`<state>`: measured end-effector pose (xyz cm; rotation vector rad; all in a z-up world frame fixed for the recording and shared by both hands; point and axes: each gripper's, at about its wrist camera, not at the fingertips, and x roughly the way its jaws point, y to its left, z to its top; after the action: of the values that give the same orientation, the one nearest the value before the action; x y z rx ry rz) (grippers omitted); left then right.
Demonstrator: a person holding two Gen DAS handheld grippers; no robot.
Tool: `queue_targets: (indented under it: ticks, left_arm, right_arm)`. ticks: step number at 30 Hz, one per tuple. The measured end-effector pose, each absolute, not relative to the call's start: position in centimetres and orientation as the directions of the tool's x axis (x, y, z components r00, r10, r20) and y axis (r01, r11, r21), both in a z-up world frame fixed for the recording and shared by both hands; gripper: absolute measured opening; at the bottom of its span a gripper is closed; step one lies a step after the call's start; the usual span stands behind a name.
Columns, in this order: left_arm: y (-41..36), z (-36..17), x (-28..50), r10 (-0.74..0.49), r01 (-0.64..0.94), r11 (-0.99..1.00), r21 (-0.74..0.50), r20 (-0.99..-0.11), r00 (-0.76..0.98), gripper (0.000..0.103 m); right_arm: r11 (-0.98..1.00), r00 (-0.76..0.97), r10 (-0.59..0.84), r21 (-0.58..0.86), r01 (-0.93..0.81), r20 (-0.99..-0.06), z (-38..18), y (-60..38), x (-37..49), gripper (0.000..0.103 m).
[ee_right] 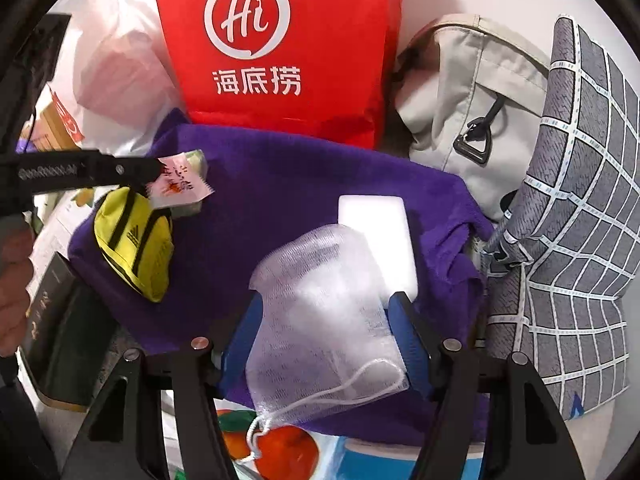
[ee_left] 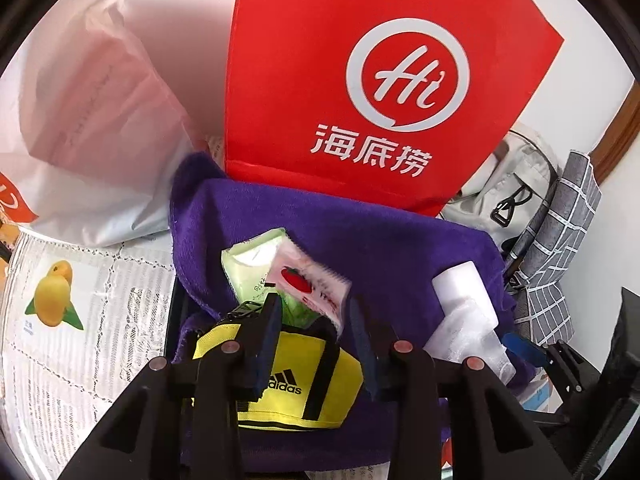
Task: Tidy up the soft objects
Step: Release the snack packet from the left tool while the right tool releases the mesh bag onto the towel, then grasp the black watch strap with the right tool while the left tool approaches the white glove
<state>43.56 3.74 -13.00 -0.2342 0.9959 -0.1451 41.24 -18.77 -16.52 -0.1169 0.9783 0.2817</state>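
Note:
A purple towel (ee_left: 360, 240) (ee_right: 280, 184) lies spread out with small soft things on it. My left gripper (ee_left: 314, 304) is open above a yellow sports pouch (ee_left: 312, 364) (ee_right: 136, 240). A strawberry-print tissue packet (ee_left: 312, 284) (ee_right: 180, 184) leans on a green tissue pack (ee_left: 248, 264) between its tips, and no pad presses on it. My right gripper (ee_right: 326, 300) is open, with a white mesh drawstring bag (ee_right: 320, 312) (ee_left: 464, 332) lying loose between its blue pads. A white foam block (ee_right: 380, 232) (ee_left: 464, 292) lies just beyond the mesh bag.
A red paper bag (ee_left: 360, 80) (ee_right: 280, 40) stands behind the towel, with a white plastic bag (ee_left: 80, 120) to its left. A grey backpack (ee_right: 460, 100) and a grey checked cushion (ee_right: 580, 220) crowd the right. A dark box (ee_right: 56, 320) sits left, on a fruit-print cloth (ee_left: 52, 300).

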Motion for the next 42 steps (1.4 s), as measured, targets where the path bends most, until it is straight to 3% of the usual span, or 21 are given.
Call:
queue_targets:
  ticks: [11,20,25,32,42]
  left_arm:
    - [3.2,-11.4,42.7,-0.22,0.034,0.97,-0.242,-0.802,0.555,0.042]
    - [3.0,-8.8,38.8,-0.17,0.037,0.982,-0.185,-0.783,0.599,0.051]
    - [3.2,-8.7,35.1,-0.177,0.041,0.981,-0.188,-0.793,0.583,0.051]
    - [3.8,-8.7,29.2,-0.157,0.067,0.987,-0.145,-0.802,0.577,0.051]
    - [5.9,-10.0,23.4,-0.169,0.038,0.983,-0.179,-0.806,0.568,0.051]
  right_arm:
    - [0.956,0.591,0.22,0.052,-0.287,-0.776,-12.8,-20.0,38.7,0.065]
    - [0.937,0.597,0.272,0.066,-0.344,-0.755,-11.6,-21.2,30.4,0.064]
    - [0.913,0.521,0.316,0.105,-0.394,-0.793,-13.5,-19.8,25.3,0.043]
    - [0.901,0.467,0.302,0.089,-0.425,-0.831,-16.0,-18.2,21.4,0.035]
    - [0.906,0.508,0.112,-0.122,-0.405,-0.854,-19.0,-16.1,21.1,0.034]
